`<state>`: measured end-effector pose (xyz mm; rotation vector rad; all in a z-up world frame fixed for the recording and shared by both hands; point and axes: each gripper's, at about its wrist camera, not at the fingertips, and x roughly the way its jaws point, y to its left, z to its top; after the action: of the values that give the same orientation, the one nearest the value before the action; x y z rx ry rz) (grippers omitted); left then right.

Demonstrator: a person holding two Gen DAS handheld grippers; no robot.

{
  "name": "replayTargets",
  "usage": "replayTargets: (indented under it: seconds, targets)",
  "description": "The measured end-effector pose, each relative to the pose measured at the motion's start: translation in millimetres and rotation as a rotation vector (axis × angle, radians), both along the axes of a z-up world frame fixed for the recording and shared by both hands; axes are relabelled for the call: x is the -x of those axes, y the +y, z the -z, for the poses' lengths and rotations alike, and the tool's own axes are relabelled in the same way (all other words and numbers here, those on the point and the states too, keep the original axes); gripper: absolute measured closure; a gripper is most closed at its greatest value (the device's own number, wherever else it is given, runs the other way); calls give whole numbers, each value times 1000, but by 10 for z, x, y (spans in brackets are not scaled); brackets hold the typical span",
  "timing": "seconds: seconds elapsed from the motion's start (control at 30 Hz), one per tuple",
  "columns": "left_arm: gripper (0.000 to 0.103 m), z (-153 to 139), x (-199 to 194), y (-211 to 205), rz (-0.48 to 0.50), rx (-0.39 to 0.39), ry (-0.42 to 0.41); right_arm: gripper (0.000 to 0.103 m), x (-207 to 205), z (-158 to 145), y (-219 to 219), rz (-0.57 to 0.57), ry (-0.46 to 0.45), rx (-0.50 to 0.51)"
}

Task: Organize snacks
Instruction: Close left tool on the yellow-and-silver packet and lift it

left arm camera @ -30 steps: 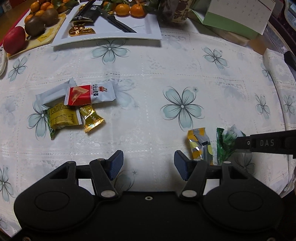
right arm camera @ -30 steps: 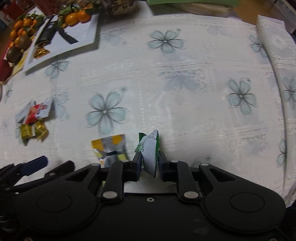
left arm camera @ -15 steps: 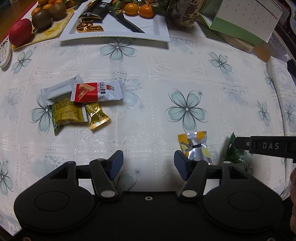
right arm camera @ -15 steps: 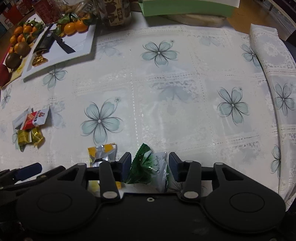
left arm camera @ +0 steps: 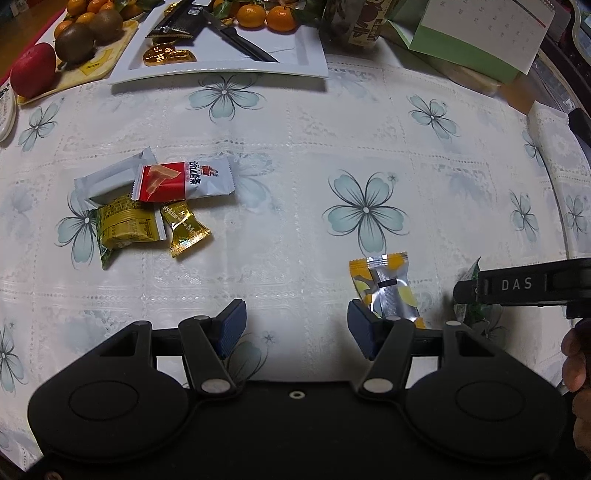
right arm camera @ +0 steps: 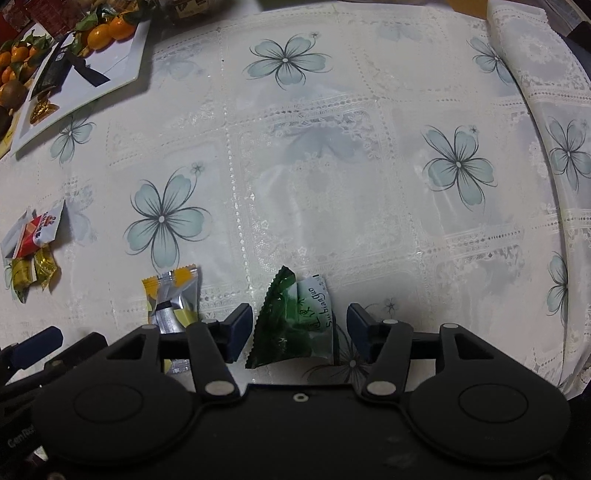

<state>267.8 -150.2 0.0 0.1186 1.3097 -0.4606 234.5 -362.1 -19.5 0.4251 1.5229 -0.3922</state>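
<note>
Right gripper sits low over the table, fingers spread wide apart, gripping nothing; the green snack packet lies flat on the flowered cloth in the gap between them, touching neither finger as far as the right wrist view shows. Packet is green on its left part and pale on the right, with dark lettering along that edge. Just to its left, partly under the right gripper's left finger linkage, lies a yellow-and-silver packet. Left gripper is likewise open — blue pads well apart, bare cloth between them. In the left wrist view the yellow-and-silver packet lies just past the right-hand pad, touching or nearly touching it; cannot tell which. Further right, the black body of the right gripper crosses the view, marked "DAS", with the green snack packet mostly hidden behind it. Well apart to the left, a cluster of four snacks lies together: a red-and-white bar overlapping a plain white wrapper, a yellow-green packet below them, and a gold candy beside it, touching. At the far edge of the table — a white tray carrying gold-wrapped pieces, a dark packet, a knife and oranges; left of it a board with kiwis and a red apple.
</note>
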Motion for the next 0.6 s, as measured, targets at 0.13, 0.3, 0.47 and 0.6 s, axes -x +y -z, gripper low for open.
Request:
replayTargets:
  seconds: [0.13, 0.3, 0.47, 0.6]
  targets:
    - [38, -8, 11, -2, 8, 2, -6, 41, 9, 67, -31, 15, 16, -34]
    - [38, -7, 15, -6, 9, 3, -6, 49, 21, 140, -59, 39, 43, -89]
    - [39, -1, 54, -35, 19, 3, -13, 64, 30, 54, -98, 39, 29, -77]
    - [39, -29, 100, -55, 18, 23, -13, 64, 30, -3, -136, 47, 34, -53]
